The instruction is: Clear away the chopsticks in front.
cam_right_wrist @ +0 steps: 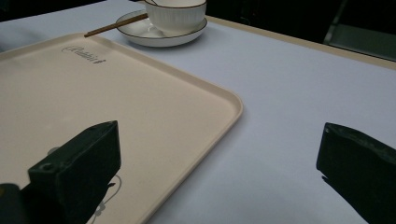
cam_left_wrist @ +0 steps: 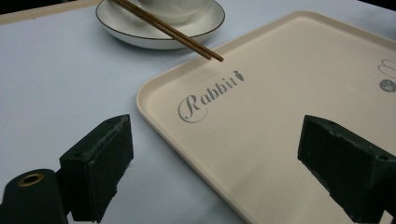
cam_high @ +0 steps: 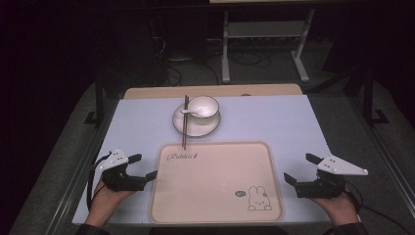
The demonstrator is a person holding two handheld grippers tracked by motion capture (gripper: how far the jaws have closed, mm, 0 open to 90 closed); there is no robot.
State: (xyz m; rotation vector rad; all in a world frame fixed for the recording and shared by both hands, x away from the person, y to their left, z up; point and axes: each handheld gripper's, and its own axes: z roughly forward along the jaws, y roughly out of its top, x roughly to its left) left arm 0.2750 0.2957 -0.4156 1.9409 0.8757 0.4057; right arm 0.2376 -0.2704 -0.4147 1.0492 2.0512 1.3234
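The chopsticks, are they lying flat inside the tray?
No, the chopsticks rest across the rim of the plate beyond the tray, with only their near tips reaching over the tray's far edge.

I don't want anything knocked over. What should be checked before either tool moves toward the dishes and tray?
1. Left tool open, holding nothing: ok.
2. Right tool open, holding nothing: ok.
3. Tray bare, flat on the table: ok.
4. Chopsticks rest across the plate, tips over the tray's edge; could roll: not ok.
5. Bowl upright on the plate: ok.
6. Bowl's contents besides the spoon: cannot tell.
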